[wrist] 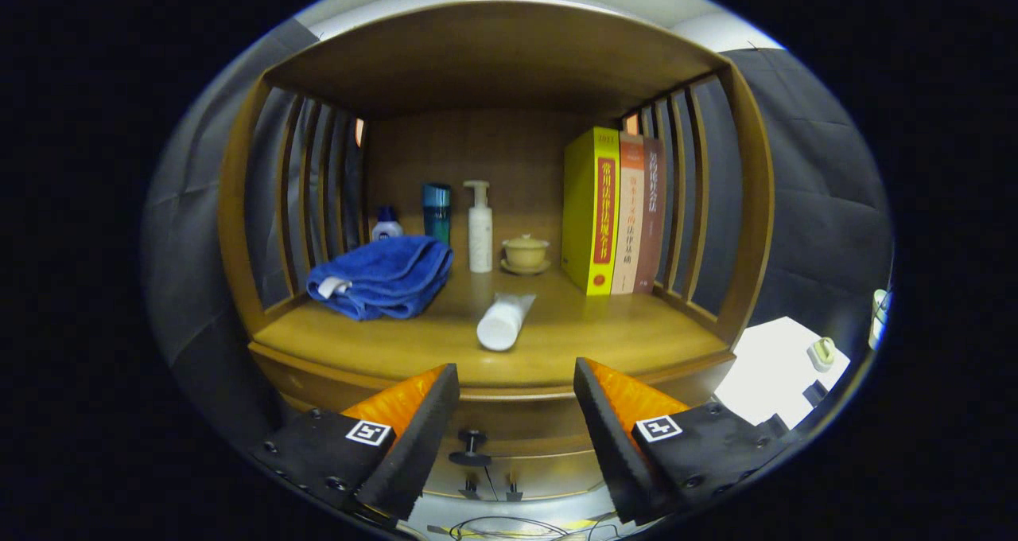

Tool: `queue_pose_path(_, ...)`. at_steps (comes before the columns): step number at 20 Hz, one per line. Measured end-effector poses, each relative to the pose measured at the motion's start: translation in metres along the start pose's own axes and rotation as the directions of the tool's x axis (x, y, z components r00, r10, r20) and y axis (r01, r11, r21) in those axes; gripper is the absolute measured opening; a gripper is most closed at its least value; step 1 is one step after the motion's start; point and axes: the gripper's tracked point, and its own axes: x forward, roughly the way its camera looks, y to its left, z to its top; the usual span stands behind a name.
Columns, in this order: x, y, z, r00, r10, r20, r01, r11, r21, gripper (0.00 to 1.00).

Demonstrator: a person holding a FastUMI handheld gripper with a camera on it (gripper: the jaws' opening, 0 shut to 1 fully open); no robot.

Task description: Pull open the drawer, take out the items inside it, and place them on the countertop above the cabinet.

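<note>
Wooden bench (604, 342) carries white tube (504, 321) lying beyond gripper (515, 390); fingers apart, holding nothing. Drawer knob (471, 448) sits below, between them.

The gripper (515, 378) is held with its fingers spread apart and nothing between them, facing the cabinet's front. A drawer knob (471, 448) is seen in the gap, below the countertop (604, 338) edge. On the countertop, a white tube (504, 321) is laid just beyond the fingers; a folded blue towel (383, 275), bottles, a lidded cup (525, 252) and upright books (611, 211) are ranged further back.
</note>
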Motion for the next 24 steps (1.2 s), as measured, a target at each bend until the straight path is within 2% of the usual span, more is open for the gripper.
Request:
queue_pose_path(7, -0.037, -0.022, 0.096, 0.997, 0.020, 0.081, -0.022, 1.000, 0.021, 0.96)
queue_pose_path(13, -0.075, -0.045, 0.176, 0.985, 0.028, 0.170, -0.026, 1.000, -0.011, 0.96)
queue_pose_path(18, -0.102, -0.055, 0.214, 0.979, 0.033, 0.203, -0.030, 0.999, -0.019, 0.96)
queue_pose_path(24, -0.118, -0.062, 0.235, 0.972, 0.046, 0.229, -0.047, 0.999, -0.003, 0.96)
